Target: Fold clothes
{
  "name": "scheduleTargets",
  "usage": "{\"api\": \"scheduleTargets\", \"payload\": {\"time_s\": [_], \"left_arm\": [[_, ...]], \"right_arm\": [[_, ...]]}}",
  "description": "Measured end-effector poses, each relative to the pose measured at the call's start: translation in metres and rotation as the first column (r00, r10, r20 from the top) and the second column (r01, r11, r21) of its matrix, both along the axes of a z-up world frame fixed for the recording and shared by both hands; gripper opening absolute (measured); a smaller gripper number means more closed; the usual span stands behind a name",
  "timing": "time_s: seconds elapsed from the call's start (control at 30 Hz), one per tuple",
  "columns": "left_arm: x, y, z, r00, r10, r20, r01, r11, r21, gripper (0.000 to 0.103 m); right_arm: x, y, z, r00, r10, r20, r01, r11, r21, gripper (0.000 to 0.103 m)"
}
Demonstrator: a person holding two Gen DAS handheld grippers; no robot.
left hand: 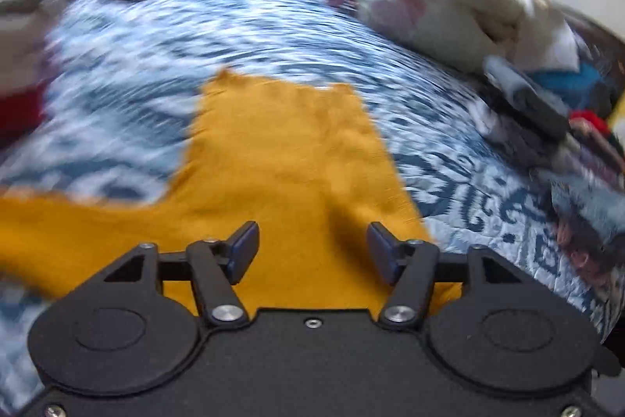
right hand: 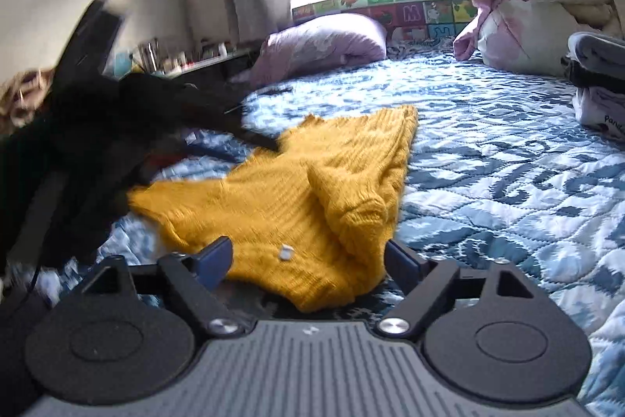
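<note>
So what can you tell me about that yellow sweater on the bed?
The yellow sweater is a mustard, ribbed knit, lying partly spread on the blue-and-white quilt. One sleeve is folded back over the body, its cuff toward the near edge, and a small white tag shows near the hem. Both grippers hover over it with jaws open, neither gripping it. A dark blurred shape crosses its far left corner.

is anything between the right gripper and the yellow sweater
Nothing visible. The right gripper is open, with the yellow sweater lying directly ahead between its fingers on the blue quilt.
</note>
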State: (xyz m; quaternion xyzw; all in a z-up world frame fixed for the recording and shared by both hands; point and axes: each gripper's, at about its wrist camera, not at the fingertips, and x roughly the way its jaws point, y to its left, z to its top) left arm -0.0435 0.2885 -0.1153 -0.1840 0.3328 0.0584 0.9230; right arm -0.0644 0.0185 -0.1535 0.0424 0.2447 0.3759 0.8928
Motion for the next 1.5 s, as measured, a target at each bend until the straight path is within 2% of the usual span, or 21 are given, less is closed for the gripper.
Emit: {"api": "scheduleTargets", "payload": {"time_s": [0.1, 0.17, 0.27, 0.37, 0.43, 0.47, 0.53, 0.7, 0.77, 0.8, 0.83, 0.87, 0.93, 1.0, 1.07, 1.13, 1.2, 1.33, 1.5], "left_arm": [[-0.039, 0.04, -0.006, 0.984, 0.176, -0.014, -0.177, 0.981, -0.077, 0.064], [-0.065, 0.068, -0.013, 0.953, 0.301, -0.022, -0.301, 0.942, -0.151, 0.064], [-0.091, 0.103, -0.022, 0.898, 0.438, -0.038, -0.436, 0.877, -0.202, 0.064], [-0.106, 0.129, -0.031, 0.848, 0.527, -0.056, -0.522, 0.812, -0.261, 0.064], [-0.111, 0.143, -0.036, 0.823, 0.564, -0.065, -0.556, 0.778, -0.292, 0.063], [-0.112, 0.149, -0.038, 0.816, 0.574, -0.072, -0.566, 0.766, -0.305, 0.063], [-0.106, 0.156, -0.043, 0.811, 0.578, -0.091, -0.576, 0.759, -0.305, 0.062], [-0.085, 0.166, -0.044, 0.821, 0.563, -0.095, -0.567, 0.781, -0.262, 0.06], [-0.077, 0.17, -0.044, 0.827, 0.554, -0.095, -0.559, 0.792, -0.245, 0.054], [-0.072, 0.173, -0.045, 0.829, 0.551, -0.101, -0.558, 0.796, -0.235, 0.048], [-0.068, 0.175, -0.046, 0.83, 0.548, -0.107, -0.557, 0.8, -0.224, 0.036], [-0.064, 0.177, -0.047, 0.83, 0.546, -0.113, -0.558, 0.803, -0.21, 0.03], [-0.059, 0.174, -0.04, 0.844, 0.527, -0.096, -0.536, 0.824, -0.183, 0.007], [-0.057, 0.168, -0.029, 0.866, 0.497, -0.059, -0.5, 0.854, -0.143, 0.007], [-0.058, 0.151, -0.01, 0.894, 0.449, -0.002, -0.448, 0.892, -0.061, 0.006], [-0.059, 0.133, 0.008, 0.913, 0.406, 0.044, -0.406, 0.914, 0.003, 0.006], [-0.06, 0.116, 0.024, 0.927, 0.364, 0.086, -0.369, 0.928, 0.051, 0.006], [-0.052, 0.08, 0.049, 0.949, 0.28, 0.148, -0.295, 0.95, 0.098, 0.006], [-0.031, 0.026, 0.074, 0.971, 0.148, 0.189, -0.184, 0.965, 0.188, 0.006]], "right_arm": [[-0.006, 0.003, 0.002, 1.0, -0.003, 0.025, 0.003, 1.0, -0.004, 0.09], [-0.008, 0.005, 0.002, 0.999, -0.006, 0.032, 0.006, 1.0, -0.004, 0.09], [-0.009, 0.004, 0.002, 1.0, 0.0, 0.004, 0.0, 1.0, 0.026, 0.09], [-0.007, 0.002, 0.003, 0.999, 0.017, -0.031, -0.015, 0.999, 0.047, 0.09], [-0.006, 0.002, 0.003, 0.999, 0.018, -0.035, -0.017, 0.999, 0.051, 0.09], [-0.006, 0.002, 0.004, 1.0, 0.014, -0.026, -0.013, 0.999, 0.05, 0.09], [-0.005, 0.003, 0.004, 1.0, 0.013, -0.017, -0.013, 0.999, 0.037, 0.09], [0.0, 0.011, 0.006, 0.999, 0.033, 0.004, -0.033, 0.999, -0.019, 0.09], [0.004, 0.014, 0.008, 0.999, 0.032, 0.015, -0.032, 0.999, -0.037, 0.09], [0.007, 0.015, 0.009, 1.0, 0.028, 0.015, -0.027, 0.999, -0.043, 0.09], [0.011, 0.016, 0.01, 1.0, 0.02, 0.012, -0.02, 0.999, -0.048, 0.09], [0.014, 0.017, 0.011, 1.0, 0.013, 0.009, -0.012, 0.999, -0.053, 0.09], [0.021, 0.018, 0.012, 1.0, -0.01, -0.001, 0.01, 0.998, -0.06, 0.09], [0.028, 0.017, 0.013, 0.999, -0.034, -0.014, 0.033, 0.997, -0.064, 0.09], [0.037, 0.012, 0.009, 0.997, -0.058, -0.045, 0.055, 0.996, -0.063, 0.091], [0.042, 0.009, 0.007, 0.995, -0.072, -0.076, 0.067, 0.996, -0.062, 0.095], [0.044, 0.006, 0.006, 0.993, -0.082, -0.09, 0.076, 0.995, -0.061, 0.095], [0.046, 0.0, 0.006, 0.99, -0.096, -0.101, 0.09, 0.994, -0.065, 0.095], [0.045, -0.004, 0.006, 0.991, -0.1, -0.093, 0.092, 0.992, -0.089, 0.095]]}}
